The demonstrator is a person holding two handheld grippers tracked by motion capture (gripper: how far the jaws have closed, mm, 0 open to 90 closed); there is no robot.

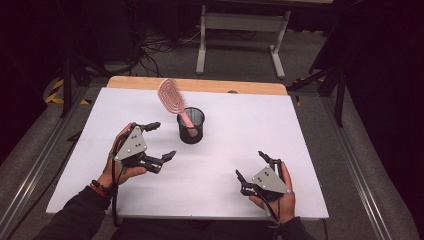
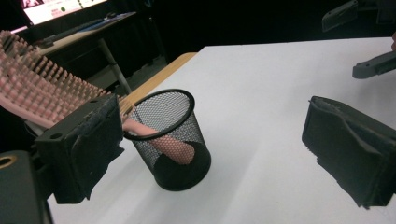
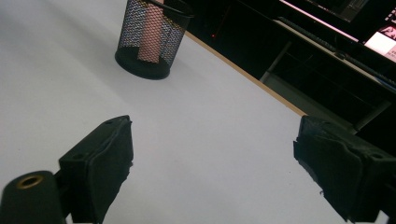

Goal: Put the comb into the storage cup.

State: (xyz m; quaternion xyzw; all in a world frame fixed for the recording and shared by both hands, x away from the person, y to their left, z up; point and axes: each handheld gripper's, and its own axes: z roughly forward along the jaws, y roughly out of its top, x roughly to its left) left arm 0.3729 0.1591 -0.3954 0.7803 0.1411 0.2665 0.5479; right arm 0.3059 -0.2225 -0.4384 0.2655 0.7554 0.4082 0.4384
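A black mesh cup [image 1: 191, 125] stands upright near the middle of the white table top [image 1: 240, 130]. A pink hairbrush [image 1: 172, 96] stands handle-down inside it, its bristled head leaning up and to the left. My left gripper [image 1: 161, 141] hovers just left of the cup, open, with nothing between its jaws. In the left gripper view the cup [image 2: 171, 138] and the brush handle [image 2: 164, 141] sit between the two pads, farther off. My right gripper [image 1: 251, 167] rests near the front right, open and empty. The cup [image 3: 148, 38] lies far ahead in the right gripper view.
The table's wooden back edge [image 1: 200, 84] shows beyond the white sheet. A grey-legged desk frame [image 1: 240, 35] and cables stand on the floor behind. Dark stands flank the table on both sides.
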